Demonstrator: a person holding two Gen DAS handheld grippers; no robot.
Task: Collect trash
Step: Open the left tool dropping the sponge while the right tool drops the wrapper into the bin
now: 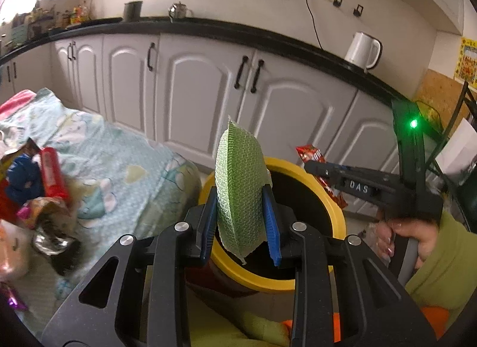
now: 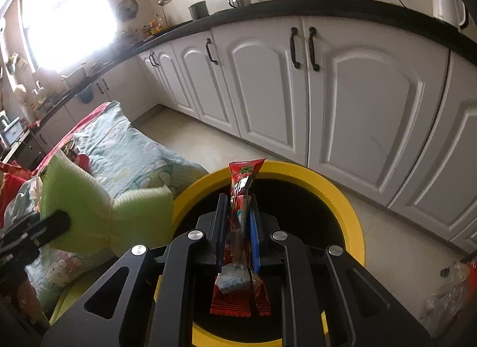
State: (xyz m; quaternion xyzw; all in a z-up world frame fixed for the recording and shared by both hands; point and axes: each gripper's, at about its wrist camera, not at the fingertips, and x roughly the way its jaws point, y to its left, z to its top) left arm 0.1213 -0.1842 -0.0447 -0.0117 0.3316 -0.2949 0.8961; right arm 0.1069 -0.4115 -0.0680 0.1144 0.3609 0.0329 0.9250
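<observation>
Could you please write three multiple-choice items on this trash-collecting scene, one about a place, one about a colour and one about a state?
1. Where is the red snack wrapper?
A. on the counter
B. between the right gripper's fingers, over the bin's opening
C. on the floor

2. What colour is the bin's rim?
A. yellow
B. white
C. blue

3. What is the state of the left gripper?
A. open and empty
B. shut on a spoon
C. shut on the green sponge

Answers:
1 B, the right gripper clamps the wrapper with the bin's dark opening right behind it.
2 A, a yellow ring circles the dark inside in both views.
3 C, both blue pads press the sponge's sides.
</observation>
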